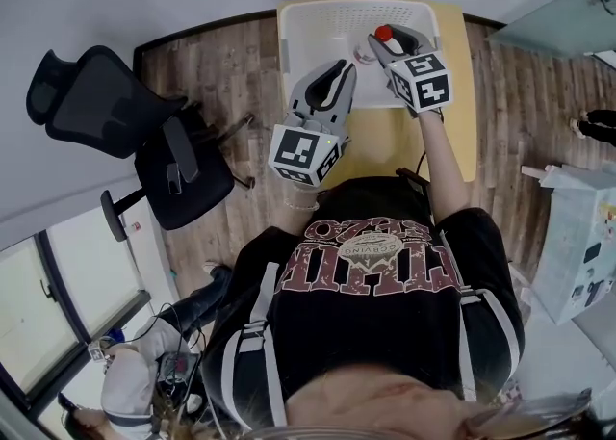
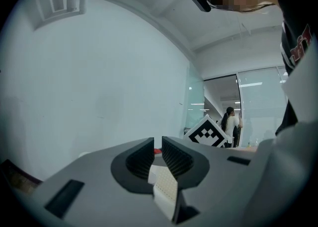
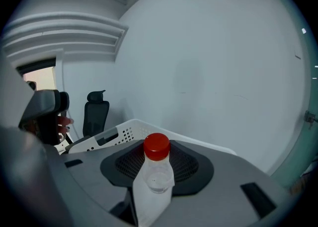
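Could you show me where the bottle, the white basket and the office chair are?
bottle (image 3: pixel 153 184): right gripper view, on its clear body.
basket (image 1: pixel 322 38): head view, on its bare inside.
chair (image 1: pixel 101 101): head view, on its backrest.

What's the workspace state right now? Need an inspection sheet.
surface: yellow table, bare around the basket.
job's things: clear red-capped bottle, held by its body; white perforated basket on the table, below the grippers.
clutter: nothing seen.
grippers: right gripper shut on the bottle; left gripper jaws a narrow slit apart, nothing clamped.
cables: dark leads on the wooden floor, beside a seated person.
surroundings: black office chair, white wall.
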A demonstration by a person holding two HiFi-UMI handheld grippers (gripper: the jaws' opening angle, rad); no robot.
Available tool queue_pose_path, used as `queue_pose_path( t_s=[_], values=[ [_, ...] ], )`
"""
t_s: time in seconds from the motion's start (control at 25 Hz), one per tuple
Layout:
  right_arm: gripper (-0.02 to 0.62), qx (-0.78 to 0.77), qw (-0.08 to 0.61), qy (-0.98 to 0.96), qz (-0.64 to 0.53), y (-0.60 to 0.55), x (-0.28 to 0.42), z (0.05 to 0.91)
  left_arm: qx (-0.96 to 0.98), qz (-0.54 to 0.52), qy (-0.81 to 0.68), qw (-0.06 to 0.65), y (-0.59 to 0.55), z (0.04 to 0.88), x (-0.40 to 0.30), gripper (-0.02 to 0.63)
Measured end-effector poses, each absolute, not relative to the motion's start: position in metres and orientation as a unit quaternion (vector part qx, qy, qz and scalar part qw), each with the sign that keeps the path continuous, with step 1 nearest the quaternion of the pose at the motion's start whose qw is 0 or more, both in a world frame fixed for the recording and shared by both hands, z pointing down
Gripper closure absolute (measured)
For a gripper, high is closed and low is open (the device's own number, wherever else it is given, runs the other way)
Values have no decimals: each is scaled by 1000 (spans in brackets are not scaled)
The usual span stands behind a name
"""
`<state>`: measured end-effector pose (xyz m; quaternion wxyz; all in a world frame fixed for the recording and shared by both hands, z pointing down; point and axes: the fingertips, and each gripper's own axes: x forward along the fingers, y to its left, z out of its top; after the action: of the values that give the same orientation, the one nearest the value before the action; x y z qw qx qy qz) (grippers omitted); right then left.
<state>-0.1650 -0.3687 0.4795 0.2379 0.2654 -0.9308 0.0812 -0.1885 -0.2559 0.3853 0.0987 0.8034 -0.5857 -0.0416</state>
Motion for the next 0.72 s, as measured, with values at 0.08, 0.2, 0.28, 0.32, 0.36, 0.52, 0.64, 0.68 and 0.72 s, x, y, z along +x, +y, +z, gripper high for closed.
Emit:
queue_pose_path(
  t_s=[0.08,0.2,0.28,0.32,0.36,0.52,0.64,0.68,0.72],
  values=[
    [431,268,231,-932,73,-366,-161,468,805,-43,-584,99,-254,385,-185,525],
    [431,273,220,-935,62,-360,-154,452,805,-45,-583,98,-249,384,-182,525],
    [431,275,214,-936,56,-355,-146,440,805,-45,-583,97,-244,382,-177,525],
    [431,277,211,-936,53,-352,-140,435,806,-45,-583,96,-242,381,-174,525],
    [431,280,207,-936,51,-349,-135,429,806,-46,-583,95,-240,380,-171,525],
    [431,286,196,-937,44,-337,-116,411,806,-51,-582,93,-232,377,-161,525],
    [431,288,188,-938,39,-327,-106,398,808,-52,-580,90,-226,375,-155,525],
    [431,288,186,-939,37,-323,-102,394,809,-52,-579,90,-224,375,-153,525],
    [431,288,184,-939,34,-320,-99,389,809,-52,-578,89,-222,374,-152,525]
  ],
)
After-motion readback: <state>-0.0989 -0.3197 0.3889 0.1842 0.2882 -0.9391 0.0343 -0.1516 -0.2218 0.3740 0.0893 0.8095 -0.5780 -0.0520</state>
